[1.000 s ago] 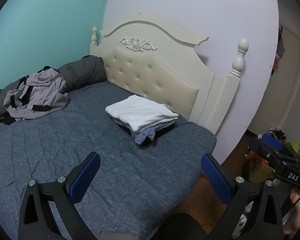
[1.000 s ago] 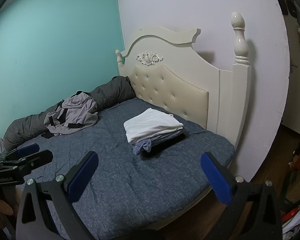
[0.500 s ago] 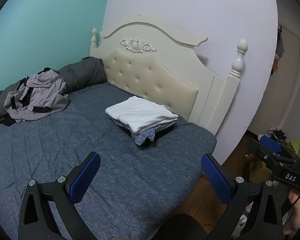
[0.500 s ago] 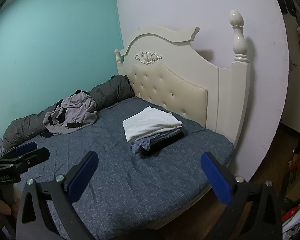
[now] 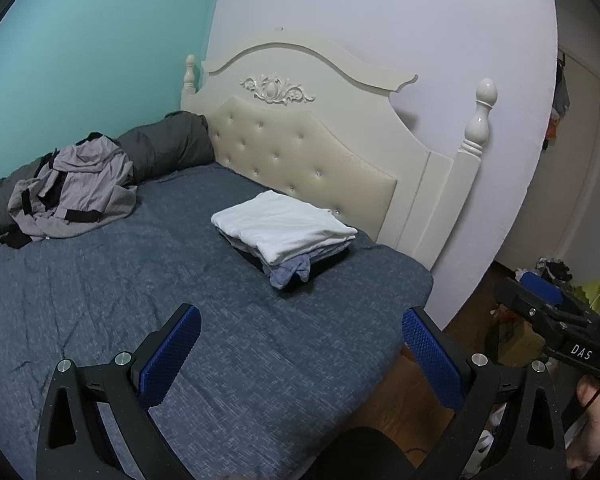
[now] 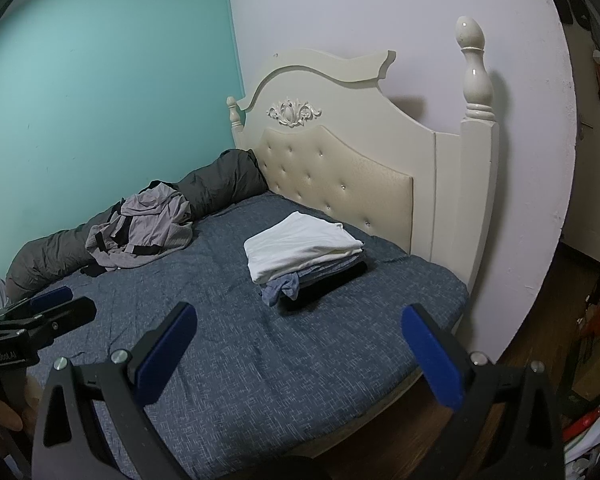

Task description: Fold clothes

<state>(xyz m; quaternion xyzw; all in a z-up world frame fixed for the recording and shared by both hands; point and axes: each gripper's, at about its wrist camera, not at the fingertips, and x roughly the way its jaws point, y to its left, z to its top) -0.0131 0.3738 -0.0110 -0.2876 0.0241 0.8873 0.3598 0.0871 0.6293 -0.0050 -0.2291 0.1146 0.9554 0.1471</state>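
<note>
Nearest, the left tongs (image 5: 300, 354) and the right tongs (image 6: 298, 352) hang spread wide above the near part of the bed (image 5: 100, 300) — blue pads far apart, nothing between them. Farther on, a folded stack of clothes (image 5: 286, 230), white on top, lies near the padded headboard (image 5: 300, 152). Farthest left, a crumpled grey garment (image 5: 74, 192) with black trim rests against a dark rolled duvet (image 5: 168, 142) — unfolded, well apart from the stack.
</note>
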